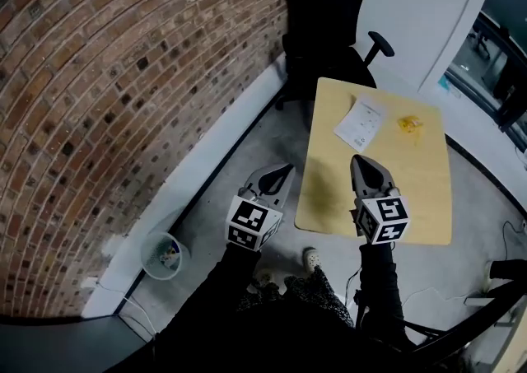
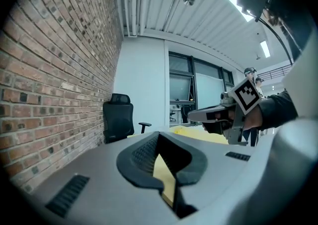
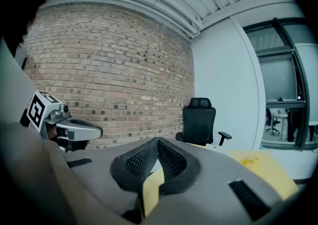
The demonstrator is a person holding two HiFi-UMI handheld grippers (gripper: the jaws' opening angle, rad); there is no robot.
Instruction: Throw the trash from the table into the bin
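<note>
A black chair (image 1: 325, 13) stood in the corner by the red brick wall (image 1: 107, 75), on a grey floor (image 1: 263, 137), with big windows (image 2: 194, 90) behind it.

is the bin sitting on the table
No, the bin stands on the floor by the brick wall, apart from the table.
</note>
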